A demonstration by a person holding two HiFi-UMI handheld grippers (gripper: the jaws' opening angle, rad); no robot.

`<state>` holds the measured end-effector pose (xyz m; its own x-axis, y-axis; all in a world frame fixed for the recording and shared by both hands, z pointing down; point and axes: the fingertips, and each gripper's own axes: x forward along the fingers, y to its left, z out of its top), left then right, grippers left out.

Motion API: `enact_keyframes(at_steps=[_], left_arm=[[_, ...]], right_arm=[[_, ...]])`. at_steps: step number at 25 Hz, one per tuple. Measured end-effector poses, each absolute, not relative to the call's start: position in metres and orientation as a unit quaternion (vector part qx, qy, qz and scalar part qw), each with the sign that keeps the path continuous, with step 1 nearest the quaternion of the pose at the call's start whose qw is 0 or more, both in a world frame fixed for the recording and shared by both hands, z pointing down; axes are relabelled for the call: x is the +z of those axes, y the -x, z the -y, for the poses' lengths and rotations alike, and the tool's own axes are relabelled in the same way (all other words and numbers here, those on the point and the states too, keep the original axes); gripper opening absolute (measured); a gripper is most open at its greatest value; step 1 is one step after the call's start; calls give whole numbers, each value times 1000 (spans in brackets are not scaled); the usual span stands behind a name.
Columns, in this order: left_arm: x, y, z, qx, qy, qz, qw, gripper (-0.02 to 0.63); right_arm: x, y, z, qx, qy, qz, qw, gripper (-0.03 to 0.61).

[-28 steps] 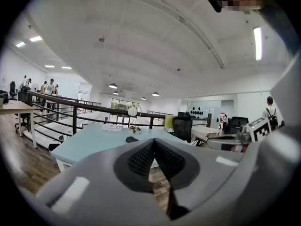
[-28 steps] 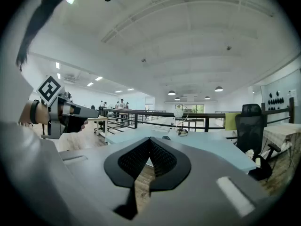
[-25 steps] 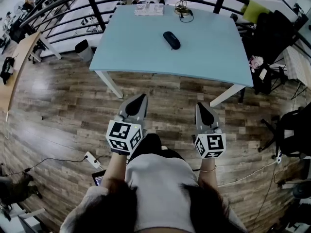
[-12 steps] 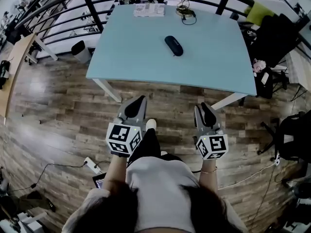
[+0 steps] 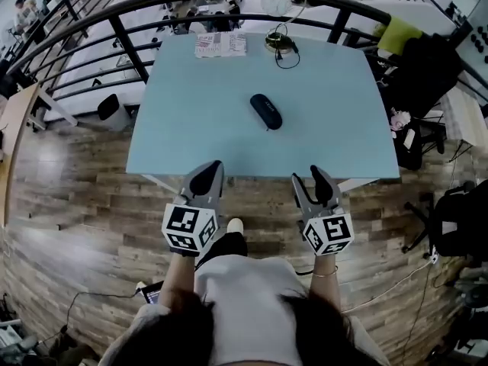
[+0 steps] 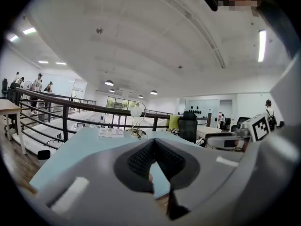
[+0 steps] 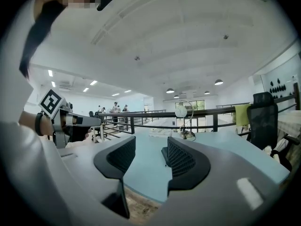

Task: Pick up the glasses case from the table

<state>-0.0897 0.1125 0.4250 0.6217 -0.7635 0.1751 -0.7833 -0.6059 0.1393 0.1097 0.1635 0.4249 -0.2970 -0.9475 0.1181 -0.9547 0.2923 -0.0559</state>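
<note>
The black oval glasses case [image 5: 266, 111] lies near the middle of the light blue table [image 5: 175, 128]. Both grippers hover at the table's near edge, well short of the case. My left gripper [image 5: 209, 171] is shut, its tips meeting in the left gripper view [image 6: 154, 143] with nothing between them. My right gripper [image 5: 312, 180] is open; its jaws have just been opening and nothing is between them. In the right gripper view [image 7: 151, 141] the case [image 7: 165, 156] shows far ahead, partly hidden by the right pad.
A desk lamp [image 5: 276, 3] with a coiled cable and a sheet of papers [image 5: 220, 44] sit at the table's far edge, in front of a black railing [image 5: 122, 40]. A dark chair [image 5: 427, 59] stands to the right. Wooden floor [image 5: 69, 204] lies below me.
Both grippers have moved forward from over the floor to the table's near edge. The right jaws, shut before, now stand apart. The left jaws stay shut.
</note>
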Motion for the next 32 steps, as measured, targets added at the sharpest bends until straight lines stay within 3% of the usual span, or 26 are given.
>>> enact_keyframes(at_steps=[14,32], left_arm=[[444,103,-34,66,-905,399,129,54],[451,57,74,65,-888,436,132,54]], right_arm=[[439,-82,-87,90,-603,791,51,250],[468,-118,40,119,-550,823,79,305]])
